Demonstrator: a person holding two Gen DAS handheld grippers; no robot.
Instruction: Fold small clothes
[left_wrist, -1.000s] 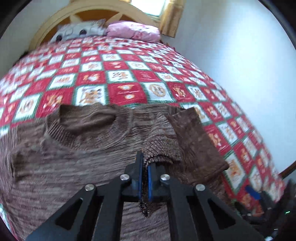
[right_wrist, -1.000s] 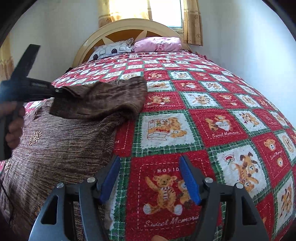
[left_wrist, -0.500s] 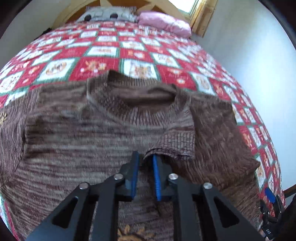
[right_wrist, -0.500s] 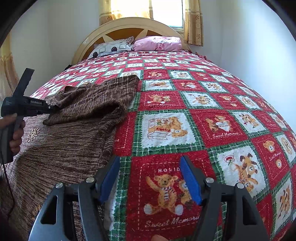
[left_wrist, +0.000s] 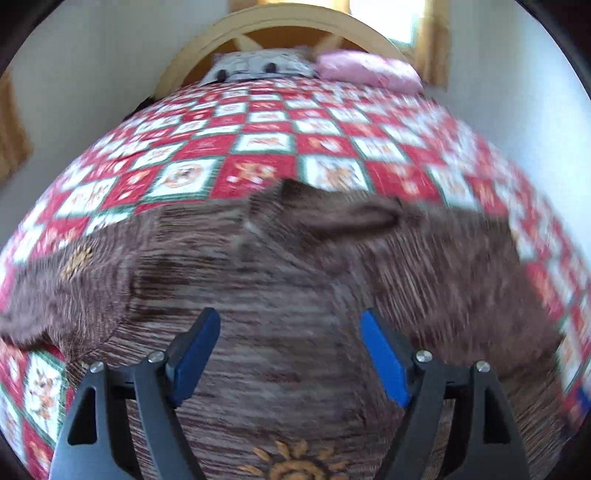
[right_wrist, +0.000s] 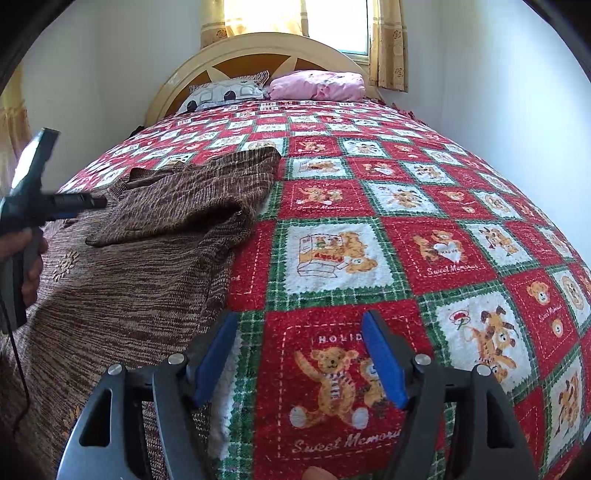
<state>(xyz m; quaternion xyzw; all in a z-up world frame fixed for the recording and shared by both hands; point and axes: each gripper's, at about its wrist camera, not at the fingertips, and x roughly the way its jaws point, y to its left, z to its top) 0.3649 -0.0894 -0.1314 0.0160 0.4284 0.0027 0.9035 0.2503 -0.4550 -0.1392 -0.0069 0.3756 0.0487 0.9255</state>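
A brown knit sweater lies flat on the bed, collar away from me, with orange sun motifs. Its right sleeve is folded in over the body. My left gripper is open and empty, hovering just above the sweater's chest; the view is blurred. In the right wrist view the left gripper shows at the left edge above the sweater. My right gripper is open and empty, low over the quilt just right of the sweater's edge.
The bed is covered by a red, green and white teddy-bear quilt. A grey patterned pillow and a pink pillow lie by the curved headboard. A white wall runs along the bed's right side.
My left gripper has let go of the sleeve cuff, opened wide and pulled back toward the sweater's lower body. The sleeve now lies folded over the sweater. The right gripper has stayed still.
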